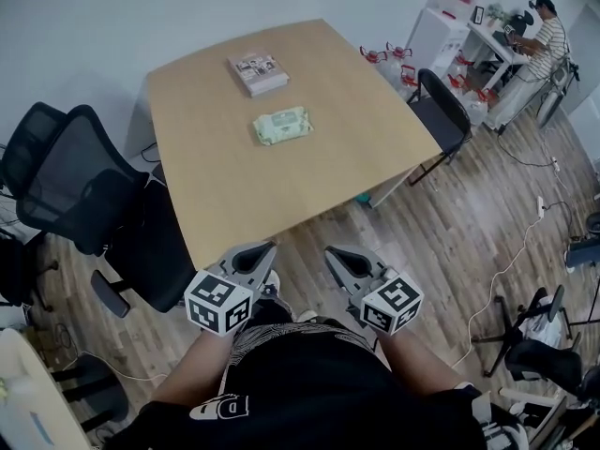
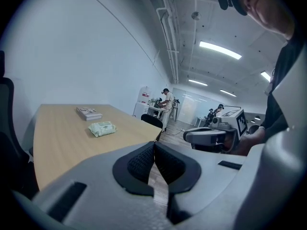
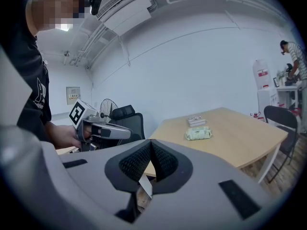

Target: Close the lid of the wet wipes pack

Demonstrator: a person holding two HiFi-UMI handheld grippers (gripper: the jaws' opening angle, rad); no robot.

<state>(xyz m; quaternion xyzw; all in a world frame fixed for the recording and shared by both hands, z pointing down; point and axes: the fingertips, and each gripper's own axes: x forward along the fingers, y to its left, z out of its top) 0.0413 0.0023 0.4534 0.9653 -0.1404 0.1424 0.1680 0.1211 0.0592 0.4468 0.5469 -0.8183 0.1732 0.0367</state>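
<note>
Head view. A: Where's the wet wipes pack (image 1: 281, 126)?
B: Mid-table (image 1: 225, 204), lying flat. Its long axis runs side to side, slightly skewed. A book (image 1: 258, 73) lies beyond it, apart. The pack is too small here to tell whether the lid is up or down.
A: Grippers?
B: Left gripper (image 1: 265, 247) and right gripper (image 1: 331, 252) are both short of the table's near edge, over the wood floor (image 1: 450, 214) and close to the person (image 1: 300, 382). The pack is ahead and well apart from both. The left one looks a shade more in line with it. There's only bare tabletop between, nothing blocking. An office chair (image 1: 84, 181) sits off left and a second chair (image 1: 441, 111) at the far right corner, neither in the path.

Left gripper view. A: Jaws?
B: Together, pads meeting at the tips, nothing held. Pack (image 2: 102, 128) is ahead, left of the jaw line, with the book (image 2: 89, 113) behind it. The right gripper (image 2: 188, 136) is alongside, at right.

Right gripper view. A: Same?
B: Closed and empty too. Pack (image 3: 198, 133) is ahead, right of the jaw line and broadside on, with the book (image 3: 196, 121) just past it. The left gripper (image 3: 127, 134) is at left, in the person's hand (image 3: 64, 135).
A: Next?
B: My read: a long reach forward past the near edge before either tip can press the lid. Closing not yet begun.
</note>
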